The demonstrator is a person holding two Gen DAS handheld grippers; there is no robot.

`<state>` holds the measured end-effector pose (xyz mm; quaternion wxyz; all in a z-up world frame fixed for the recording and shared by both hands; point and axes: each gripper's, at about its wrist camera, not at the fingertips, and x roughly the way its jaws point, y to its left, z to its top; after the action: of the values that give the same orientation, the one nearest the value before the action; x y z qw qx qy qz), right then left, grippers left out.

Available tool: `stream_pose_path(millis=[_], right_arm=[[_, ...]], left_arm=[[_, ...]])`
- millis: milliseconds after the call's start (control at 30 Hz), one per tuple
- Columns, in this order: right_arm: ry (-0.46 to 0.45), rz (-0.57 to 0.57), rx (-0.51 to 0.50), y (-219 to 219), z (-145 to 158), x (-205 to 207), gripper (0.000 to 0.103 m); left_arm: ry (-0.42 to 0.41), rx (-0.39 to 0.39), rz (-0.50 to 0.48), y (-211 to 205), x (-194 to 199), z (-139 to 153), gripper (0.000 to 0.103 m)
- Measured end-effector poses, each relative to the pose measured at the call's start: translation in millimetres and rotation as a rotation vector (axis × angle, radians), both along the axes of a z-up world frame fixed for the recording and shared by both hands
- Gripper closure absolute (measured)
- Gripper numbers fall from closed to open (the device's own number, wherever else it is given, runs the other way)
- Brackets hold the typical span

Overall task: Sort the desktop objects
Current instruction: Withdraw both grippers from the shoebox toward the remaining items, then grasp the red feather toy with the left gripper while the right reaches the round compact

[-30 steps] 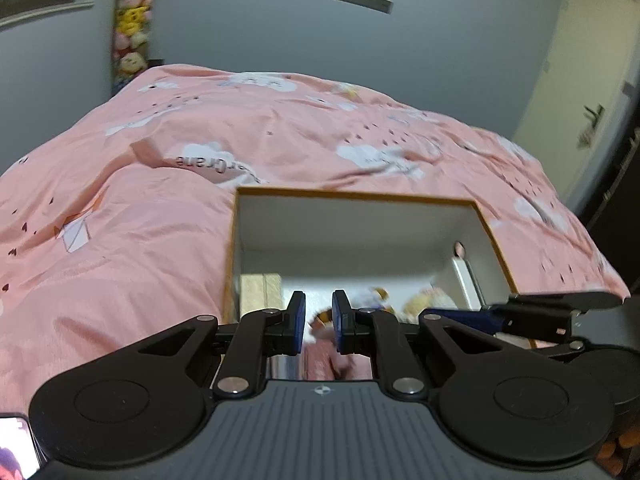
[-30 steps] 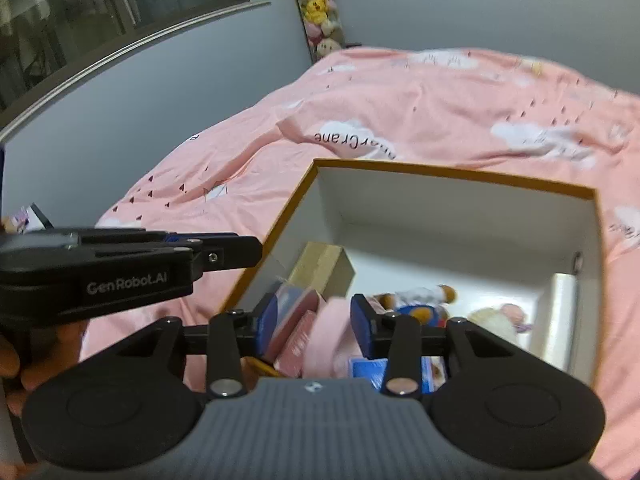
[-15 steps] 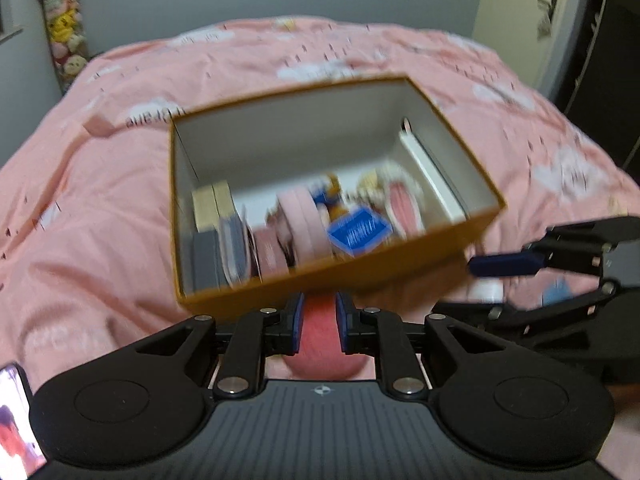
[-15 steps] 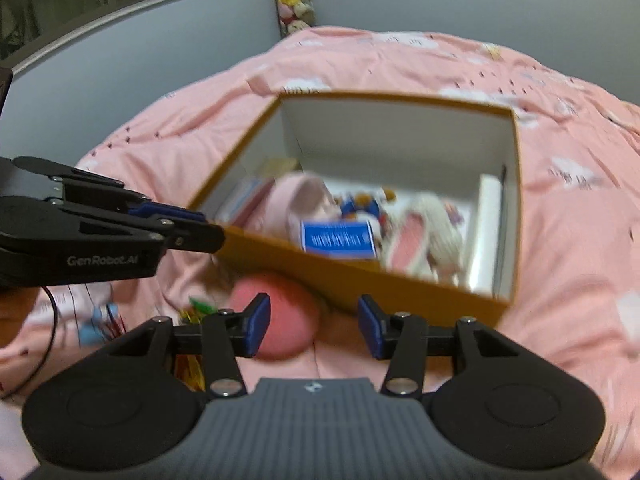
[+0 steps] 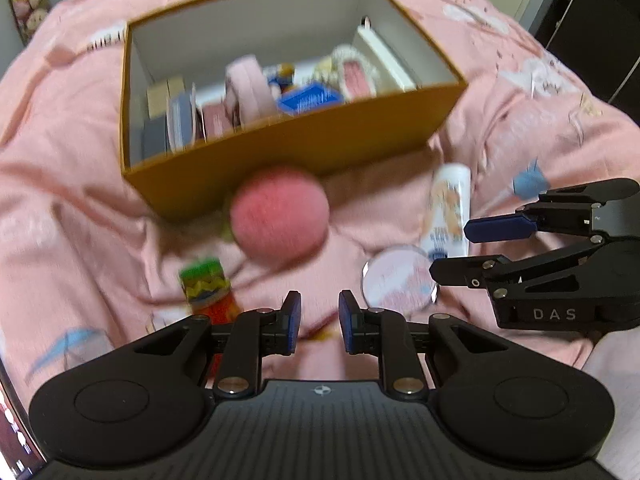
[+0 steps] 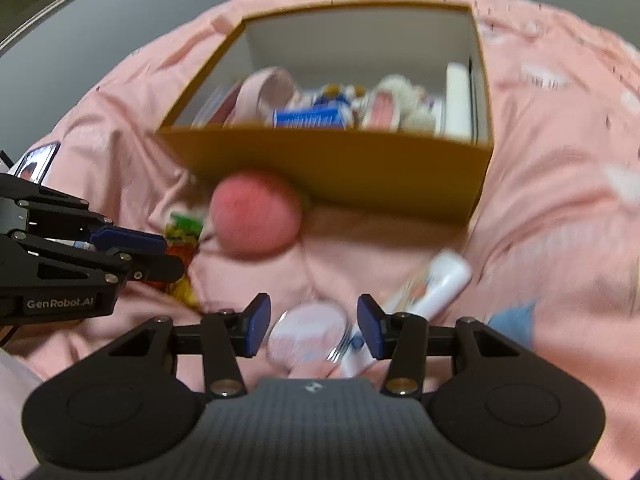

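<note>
An open orange-brown box [image 5: 280, 148] [image 6: 332, 164] holding several small items sits on a pink bedspread. In front of it lie a fuzzy pink ball [image 5: 280, 216] [image 6: 256, 220], a round pink compact [image 5: 396, 280] [image 6: 308, 334], a white printed tube [image 5: 448, 208] [image 6: 432, 284] and a green-and-red snack pack [image 5: 204, 284] [image 6: 182, 232]. My left gripper [image 5: 320, 304] [image 6: 168, 256] hangs above the bedspread just right of the snack pack; its jaws are opening with nothing between them. My right gripper [image 6: 314, 308] [image 5: 456, 250] is open above the compact, which shows between its fingers without touching them.
The bedspread [image 5: 520, 120] is rumpled all round the box. A small blue item [image 5: 528, 184] [image 6: 512, 320] lies to the right of the tube. A phone screen [image 6: 38, 160] shows at the left edge. Both views are blurred.
Both grippers tipped downward and sank; the box slid up the views. The ball, tube, compact and snack pack came into sight. The left jaws widened a little.
</note>
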<state>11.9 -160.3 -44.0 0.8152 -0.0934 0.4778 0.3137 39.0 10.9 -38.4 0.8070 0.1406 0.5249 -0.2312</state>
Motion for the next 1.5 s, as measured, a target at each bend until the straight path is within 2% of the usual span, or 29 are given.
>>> stream_pose_path(millis=[200,533,667,700,767,867,967,1000,1167,1333,1433,1500], right_arm=[[0.072,-0.008,-0.004,-6.0,-12.2,-12.4,0.054],[0.140,-0.007,0.007,-7.0,-19.3,-7.1,0.054],[0.180,-0.003,0.013,-7.3,-24.0,-3.9,0.055],[0.179,-0.002,0.013,-7.0,-23.6,-3.8,0.056],[0.176,0.001,0.018,-7.5,-21.7,-2.7,0.057],[0.187,0.000,0.034,-8.0,-20.8,1.9,0.058],[0.185,0.011,0.036,-3.9,-19.5,6.4,0.058],[0.181,0.014,0.037,-1.7,-18.8,8.2,0.058],[0.196,0.022,0.016,7.3,-24.8,21.2,0.058],[0.205,0.013,-0.001,14.4,-35.0,37.2,0.057],[0.187,0.020,-0.053,19.9,-44.8,42.4,0.055],[0.219,0.030,-0.065,19.9,-53.7,45.6,0.054]], left_arm=[[0.102,-0.009,0.038,9.0,1.3,-13.6,0.079],[0.158,-0.004,0.098,23.7,1.0,-21.1,0.079],[0.114,0.020,0.085,19.8,1.7,-16.4,0.076],[0.096,0.026,0.121,20.7,3.4,-14.6,0.072],[0.077,0.037,0.152,25.0,9.0,-13.6,0.071],[0.099,0.023,0.198,33.6,20.6,-15.3,0.070],[0.041,0.113,0.275,36.7,33.1,-16.9,0.054],[0.035,0.135,0.290,37.6,37.6,-18.3,0.054],[0.167,0.086,0.272,40.2,51.0,-31.0,0.054],[0.211,0.201,0.285,35.7,58.5,-58.6,0.054],[0.234,0.229,0.272,32.7,61.7,-68.5,0.053],[0.249,0.241,0.266,31.1,64.4,-74.2,0.053]])
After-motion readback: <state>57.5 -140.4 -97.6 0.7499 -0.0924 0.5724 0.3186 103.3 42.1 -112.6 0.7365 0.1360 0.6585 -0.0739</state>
